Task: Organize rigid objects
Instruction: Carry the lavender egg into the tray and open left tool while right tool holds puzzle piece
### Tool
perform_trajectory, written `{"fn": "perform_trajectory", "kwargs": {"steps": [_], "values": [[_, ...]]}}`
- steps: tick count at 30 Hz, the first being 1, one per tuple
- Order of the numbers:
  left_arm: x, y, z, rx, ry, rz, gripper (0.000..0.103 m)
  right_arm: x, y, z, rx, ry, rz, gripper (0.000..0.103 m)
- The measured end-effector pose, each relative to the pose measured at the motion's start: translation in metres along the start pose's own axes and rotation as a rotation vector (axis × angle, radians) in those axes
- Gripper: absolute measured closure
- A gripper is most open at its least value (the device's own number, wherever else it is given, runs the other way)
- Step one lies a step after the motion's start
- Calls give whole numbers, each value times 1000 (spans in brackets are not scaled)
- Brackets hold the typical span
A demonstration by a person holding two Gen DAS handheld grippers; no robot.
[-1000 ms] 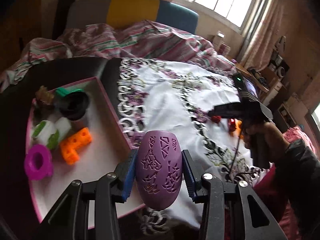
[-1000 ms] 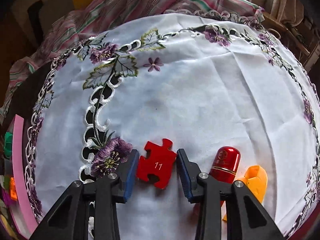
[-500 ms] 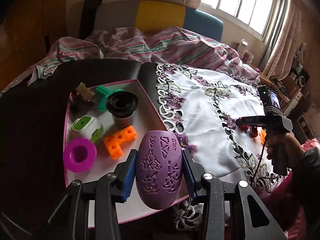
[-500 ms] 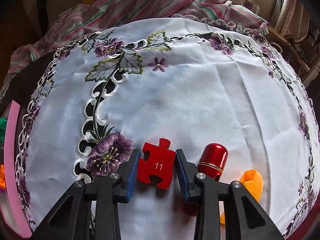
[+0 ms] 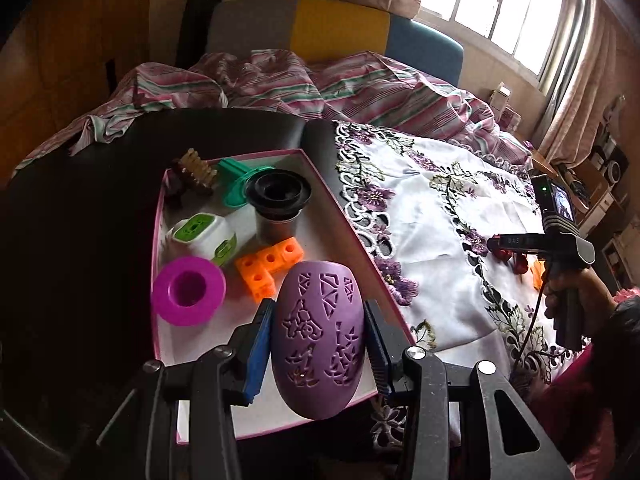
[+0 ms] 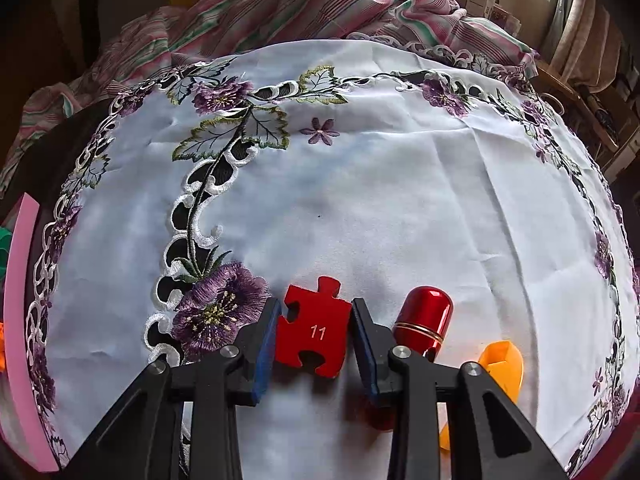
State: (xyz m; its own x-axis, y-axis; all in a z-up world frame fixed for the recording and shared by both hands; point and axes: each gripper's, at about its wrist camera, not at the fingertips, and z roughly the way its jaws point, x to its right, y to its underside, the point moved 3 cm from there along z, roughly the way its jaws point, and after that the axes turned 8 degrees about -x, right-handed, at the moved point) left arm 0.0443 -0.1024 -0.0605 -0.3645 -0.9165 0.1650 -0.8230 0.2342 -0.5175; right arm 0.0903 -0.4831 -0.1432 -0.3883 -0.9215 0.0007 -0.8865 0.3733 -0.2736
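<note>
Left gripper (image 5: 318,338) jaws clamping purple egg (image 5: 318,336) above tray's (image 5: 352,232) crowded near edge, right gripper (image 6: 313,338) jaws gripping red puzzle piece (image 6: 314,332)

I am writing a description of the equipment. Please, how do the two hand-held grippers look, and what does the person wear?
Each gripper, left gripper and right gripper, has black angular fingers with silver pivot bolts and blue ribbed pads. From the side, the right one shows a dark pistol handle, a small camera with a green light on top, and a thin black cable. The sleeve is dark.
</note>
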Motion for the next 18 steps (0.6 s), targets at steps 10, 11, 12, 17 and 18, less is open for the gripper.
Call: {"fn": "perform_trajectory", "kwargs": {"steps": [10, 11, 12, 17, 18], "values": [[-20, 6, 6, -38, 66, -74, 59, -2, 0, 0, 2, 14, -18, 68], [-22, 5, 6, -40, 85, -87, 59, -2, 0, 0, 1, 14, -18, 68], [-23, 4, 5, -40, 96, -95, 59, -2, 0, 0, 0, 13, -18, 68], [-28, -3, 5, -36, 152, -131, 59, -2, 0, -1, -2, 16, -23, 68], [-27, -4, 7, -41, 164, -137, 59, -3, 0, 0, -2, 17, -24, 68]]}}
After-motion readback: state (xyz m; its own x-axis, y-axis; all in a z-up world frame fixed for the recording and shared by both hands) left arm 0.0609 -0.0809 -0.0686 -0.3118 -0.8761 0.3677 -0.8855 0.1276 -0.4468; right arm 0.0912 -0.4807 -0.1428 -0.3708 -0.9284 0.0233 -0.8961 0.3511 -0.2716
